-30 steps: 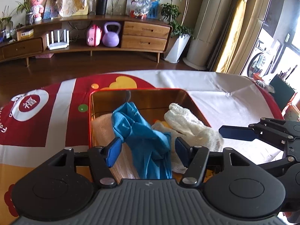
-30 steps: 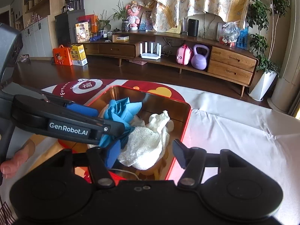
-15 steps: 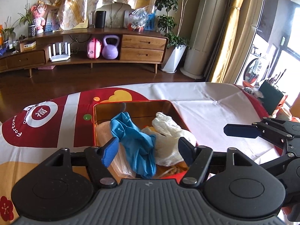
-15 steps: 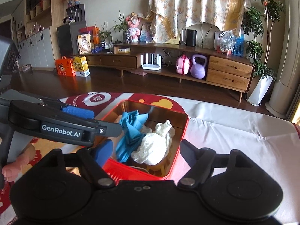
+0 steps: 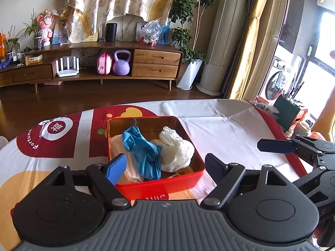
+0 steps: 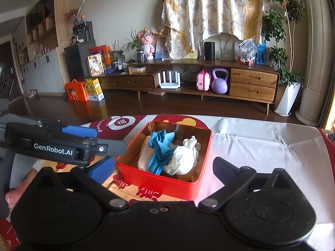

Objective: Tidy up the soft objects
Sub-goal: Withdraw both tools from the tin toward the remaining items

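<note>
Both grippers' fingers gape wide, empty, short of the red tin holding blue glove.

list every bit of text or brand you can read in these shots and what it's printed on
"GenRobot.AI" on the side of the left claw, seen from the right wrist view.
"福" in the white circle printed on the tablecloth.
"Fortune" curving beside that circle, last letters unclear.
Red characters on the tablecloth in front of the red tin: upside down, partly hidden, unreadable.
Print on the orange and yellow boxes on the floor: too small to read.
</note>
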Motion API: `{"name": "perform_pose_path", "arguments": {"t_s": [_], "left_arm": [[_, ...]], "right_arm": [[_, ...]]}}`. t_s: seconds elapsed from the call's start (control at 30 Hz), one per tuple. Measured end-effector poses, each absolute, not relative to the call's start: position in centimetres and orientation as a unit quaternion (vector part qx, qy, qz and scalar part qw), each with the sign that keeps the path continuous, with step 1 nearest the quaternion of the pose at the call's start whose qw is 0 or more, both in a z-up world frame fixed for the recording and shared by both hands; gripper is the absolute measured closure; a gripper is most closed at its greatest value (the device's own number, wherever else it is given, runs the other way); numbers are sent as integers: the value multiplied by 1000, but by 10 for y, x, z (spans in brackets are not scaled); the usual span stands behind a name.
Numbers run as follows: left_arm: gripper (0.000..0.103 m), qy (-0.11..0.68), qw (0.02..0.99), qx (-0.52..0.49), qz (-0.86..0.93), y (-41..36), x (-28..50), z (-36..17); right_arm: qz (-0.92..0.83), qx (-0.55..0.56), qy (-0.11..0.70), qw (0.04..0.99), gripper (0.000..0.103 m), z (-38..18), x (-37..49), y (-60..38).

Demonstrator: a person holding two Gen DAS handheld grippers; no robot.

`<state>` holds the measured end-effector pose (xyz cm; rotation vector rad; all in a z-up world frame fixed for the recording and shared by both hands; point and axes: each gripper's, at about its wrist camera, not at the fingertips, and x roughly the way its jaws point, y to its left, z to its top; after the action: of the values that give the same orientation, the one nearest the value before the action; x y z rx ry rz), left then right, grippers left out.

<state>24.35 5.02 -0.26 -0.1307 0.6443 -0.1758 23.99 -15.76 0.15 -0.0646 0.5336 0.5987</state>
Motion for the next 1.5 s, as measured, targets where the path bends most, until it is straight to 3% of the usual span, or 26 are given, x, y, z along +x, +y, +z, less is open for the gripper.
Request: {"name": "perform_pose_path", "arguments": {"t_s": [0.5,0.63,1.5], "left_arm": [[17,306,947,-58,-80,54,171,8],[1,303,947,-64,-84,52,153,5],[1,325,942,-22,-84,7,102,-71]], "right_arm": [[290,-5,256,922,0,4,190,-176],[291,2,259,921,0,0,177,-183],[263,-5,311,913,4,-64,153,-190]]}}
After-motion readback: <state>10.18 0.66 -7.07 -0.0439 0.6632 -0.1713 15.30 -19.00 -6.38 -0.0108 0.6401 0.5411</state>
